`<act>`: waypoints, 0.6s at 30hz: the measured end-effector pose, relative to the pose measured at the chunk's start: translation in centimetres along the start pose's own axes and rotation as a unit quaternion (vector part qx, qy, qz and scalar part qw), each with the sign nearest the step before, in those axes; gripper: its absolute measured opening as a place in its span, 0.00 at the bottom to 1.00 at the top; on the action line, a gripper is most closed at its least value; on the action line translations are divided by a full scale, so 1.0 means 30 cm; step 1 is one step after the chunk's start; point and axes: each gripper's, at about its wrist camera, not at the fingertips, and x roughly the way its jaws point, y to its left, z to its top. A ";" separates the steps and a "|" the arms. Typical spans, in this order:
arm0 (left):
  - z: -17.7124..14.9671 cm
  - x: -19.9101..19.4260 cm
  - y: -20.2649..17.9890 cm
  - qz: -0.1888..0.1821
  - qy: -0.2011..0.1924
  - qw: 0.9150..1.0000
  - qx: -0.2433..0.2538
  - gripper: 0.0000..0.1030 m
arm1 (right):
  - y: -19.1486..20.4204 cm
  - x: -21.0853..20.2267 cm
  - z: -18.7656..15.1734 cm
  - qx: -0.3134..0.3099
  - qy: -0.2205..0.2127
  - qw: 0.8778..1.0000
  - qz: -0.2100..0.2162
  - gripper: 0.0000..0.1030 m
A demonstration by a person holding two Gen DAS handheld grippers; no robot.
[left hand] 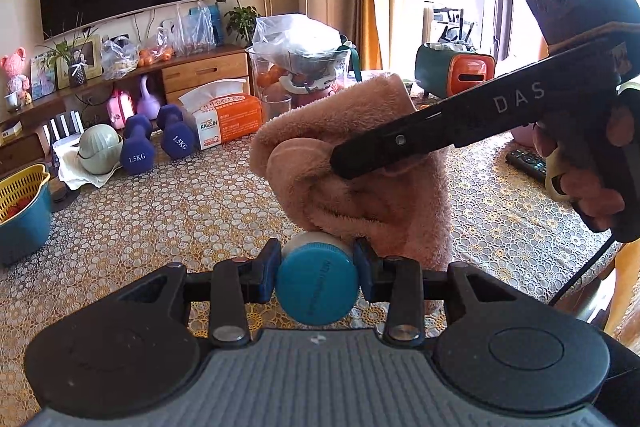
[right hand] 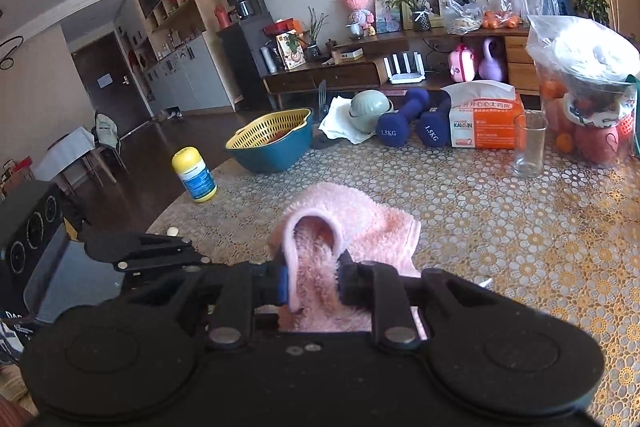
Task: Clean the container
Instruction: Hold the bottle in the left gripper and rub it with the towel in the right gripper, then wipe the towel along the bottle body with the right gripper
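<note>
A small white container with a blue cap [left hand: 316, 285] lies sideways between the blue pads of my left gripper [left hand: 316, 263], which is shut on it just behind the cap, cap toward the camera. A fluffy pink towel [left hand: 360, 163] drapes over the container's far end and touches it. My right gripper [left hand: 344, 163] comes in from the right and is shut on a fold of that towel. In the right wrist view the towel [right hand: 360, 219] bunches between the right gripper's [right hand: 312, 275] pads and hangs forward over the table; the container is hidden there.
The table wears a gold-patterned lace cloth [right hand: 520, 247]. At its far side stand a blue-and-yellow colander bowl [right hand: 272, 143], two blue dumbbells [right hand: 412, 125], a tissue box [right hand: 484, 125], an empty glass [right hand: 530, 145] and bagged fruit [right hand: 588, 87]. A yellow-capped bottle [right hand: 194, 175] is near the left edge, a remote [left hand: 528, 161] on the right.
</note>
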 end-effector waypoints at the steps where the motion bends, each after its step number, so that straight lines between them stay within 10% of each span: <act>1: 0.001 0.000 -0.001 0.000 0.000 1.000 0.001 0.37 | 0.007 -0.002 -0.001 0.003 -0.004 1.000 0.004 0.19; 8: 0.005 0.002 -0.010 0.001 0.000 1.000 0.006 0.37 | 0.059 -0.078 0.037 -0.018 -0.036 0.999 0.027 0.19; 18: -0.005 -0.004 -0.015 0.001 0.000 1.000 0.010 0.37 | 0.028 0.058 -0.023 -0.034 0.032 0.999 -0.003 0.19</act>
